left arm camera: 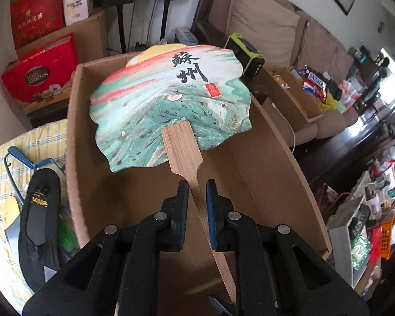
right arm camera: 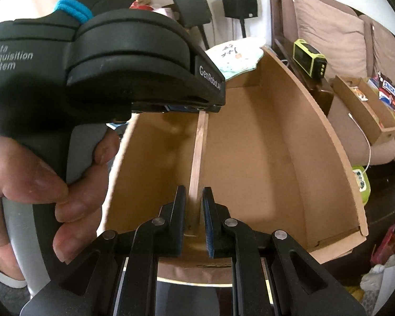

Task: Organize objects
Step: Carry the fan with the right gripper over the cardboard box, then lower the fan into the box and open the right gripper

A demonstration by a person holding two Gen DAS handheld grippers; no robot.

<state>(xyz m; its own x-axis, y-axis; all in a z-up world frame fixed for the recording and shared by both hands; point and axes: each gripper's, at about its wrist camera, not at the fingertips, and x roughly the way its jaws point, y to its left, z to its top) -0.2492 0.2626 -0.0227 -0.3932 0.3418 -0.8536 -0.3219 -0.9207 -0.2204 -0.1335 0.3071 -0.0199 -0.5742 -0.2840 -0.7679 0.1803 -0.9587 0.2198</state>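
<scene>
Leftmost, in the left wrist view: a black slipper (left arm camera: 39, 218) lies on a checked cloth (left arm camera: 2, 184), red gift boxes (left arm camera: 39, 71) stacked behind it; none of this is in play. Centre: a painted hand fan (left arm camera: 171, 105), scalloped edge, green and red wash with black characters, hangs over an open cardboard box (left arm camera: 276, 184). Left gripper (left arm camera: 197, 192) has its jaws drawn narrow on the fan's bamboo handle (left arm camera: 194, 181), high up near the blade; the handle runs back and down between the fingers. Right wrist view: the right gripper (right arm camera: 193, 197) is likewise nipped narrow on the handle (right arm camera: 198, 152), lower toward its end, with the left gripper's body and the person's hand (right arm camera: 39, 184) looming just ahead. So both claws hold one stick, fan blade (right arm camera: 234, 58) poking past the box's far wall (right arm camera: 245, 79). Box floor looks bare. Rightward: a green-cased gadget (left arm camera: 246, 55) on a dark stand, then a sofa (left arm camera: 276, 26) and a tray of snacks (left arm camera: 316, 84). Judgement: step in hand is carrying the fan into the box. To do it well, keep both grips parallel so the thin handle isn't twisted, tip the blade flat, clear the far wall, lower until it rests on the floor, then let go one claw at a time. Risk: blade catches the rim.
</scene>
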